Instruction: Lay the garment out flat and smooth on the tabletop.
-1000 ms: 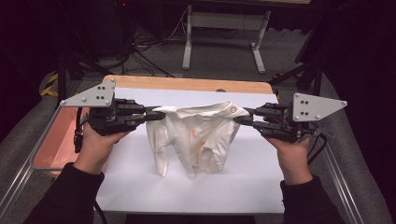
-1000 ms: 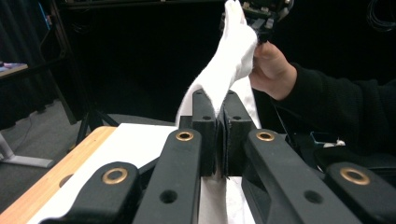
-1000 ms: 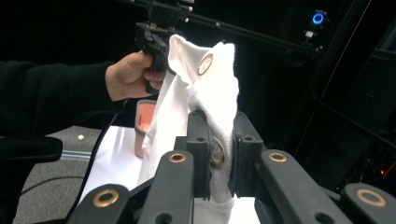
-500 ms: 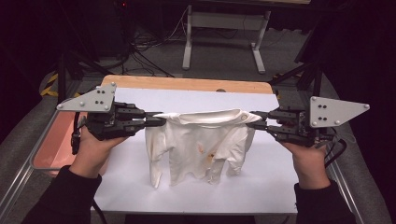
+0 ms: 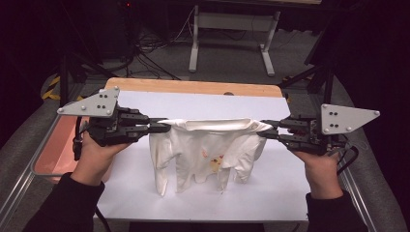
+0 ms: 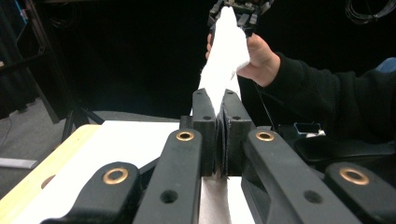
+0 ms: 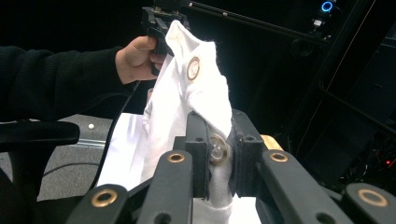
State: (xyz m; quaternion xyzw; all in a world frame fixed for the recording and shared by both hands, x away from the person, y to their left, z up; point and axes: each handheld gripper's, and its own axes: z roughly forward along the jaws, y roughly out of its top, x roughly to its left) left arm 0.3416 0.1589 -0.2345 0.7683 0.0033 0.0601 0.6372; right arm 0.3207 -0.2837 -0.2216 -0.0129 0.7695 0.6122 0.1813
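White cloth shirt with small print [image 5: 208, 150] stretched between my left gripper [image 5: 162, 128] at 9 and right gripper [image 5: 263, 133] at 3, both clamped on it

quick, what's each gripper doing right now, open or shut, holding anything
Left gripper: shut on one top corner of the white shirt.
Right gripper: shut on the shirt's other top corner; the shirt hangs stretched between them.
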